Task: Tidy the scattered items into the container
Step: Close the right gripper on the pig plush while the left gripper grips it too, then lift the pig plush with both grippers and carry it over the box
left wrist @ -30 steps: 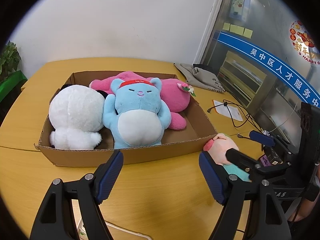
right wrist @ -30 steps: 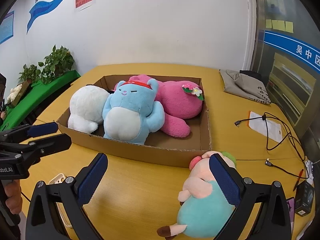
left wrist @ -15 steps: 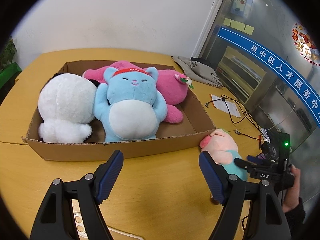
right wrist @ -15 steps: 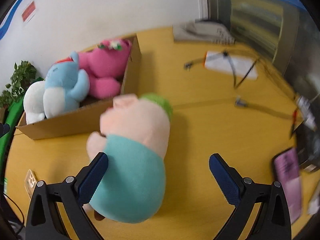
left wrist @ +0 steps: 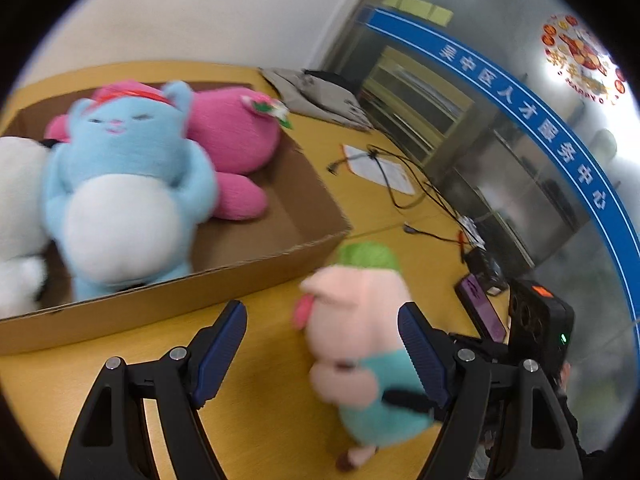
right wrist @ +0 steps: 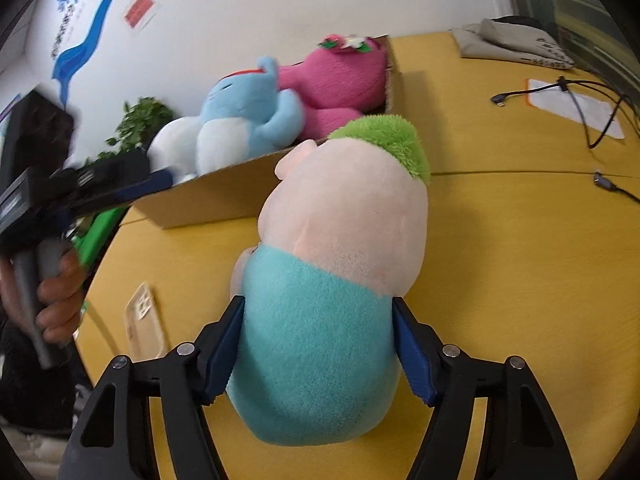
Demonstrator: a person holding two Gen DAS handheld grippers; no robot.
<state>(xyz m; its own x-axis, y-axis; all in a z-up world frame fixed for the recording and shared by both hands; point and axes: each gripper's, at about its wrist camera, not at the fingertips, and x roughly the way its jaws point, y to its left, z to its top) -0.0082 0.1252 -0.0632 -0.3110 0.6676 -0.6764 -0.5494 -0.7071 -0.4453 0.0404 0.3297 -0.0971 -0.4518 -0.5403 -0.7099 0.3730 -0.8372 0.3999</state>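
Right gripper is straddling the pig plush at its teal body; both blue pads are touching the fabric, one per side. Fabric is barely dented, so it's unclear whether the gripper is already clamping or just bracketing the toy. Left gripper is hanging spread wide, nothing between its pads.

The pig plush is lying on the yellow table, just outside the near corner of the cardboard box. Its long axis is running from 6 o'clock (teal body, in the jaws) toward 12 o'clock (pink head, green tuft) in the right wrist view. The box is sitting at about 11 o'clock from the right gripper, holding the blue plush, pink plush and white plush.

Judgement: right arm is nearer; the coming move is probably lift, then carry toward 11 over the box wall.
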